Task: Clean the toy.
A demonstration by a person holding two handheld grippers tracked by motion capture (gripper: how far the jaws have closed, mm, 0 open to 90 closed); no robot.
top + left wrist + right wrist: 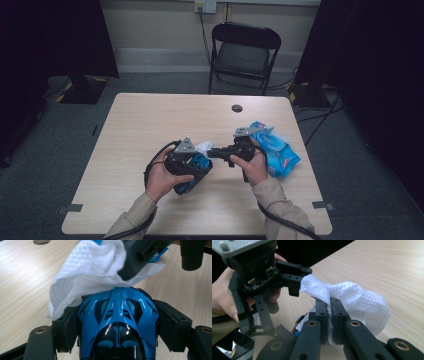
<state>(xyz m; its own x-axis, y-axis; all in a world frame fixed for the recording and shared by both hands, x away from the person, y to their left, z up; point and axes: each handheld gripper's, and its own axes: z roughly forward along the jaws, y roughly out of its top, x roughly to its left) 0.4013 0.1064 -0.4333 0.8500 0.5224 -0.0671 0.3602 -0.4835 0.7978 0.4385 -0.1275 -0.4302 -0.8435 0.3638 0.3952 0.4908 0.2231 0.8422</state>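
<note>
1. The left tool point(197, 162) sits left of the blue wipes pack point(276, 148), the landmark lying on the right part of the desk point(150, 120). Its jaws are clamped on a glossy blue and black shell-shaped object point(118, 322); in the left gripper view a pad presses on each flank of that object.
2. The blue object is held above the desk, left of the wipes pack and just beside the right tool.
3. A white textured wipe point(92, 270) lies draped over the front tip of the blue object, touching it, between the left tool and the wipes pack.
4. The right tool point(329, 303) is just left of the wipes pack, pointing toward the left tool. Its jaws are pressed together on the wipe, which bulges out past them in the right gripper view.
5. A dark round hole point(237, 108) in the desk lies beyond the wipes pack, toward the far edge.
6. A black folding chair point(244, 52) stands behind the desk, farther off than the wipes pack.
</note>
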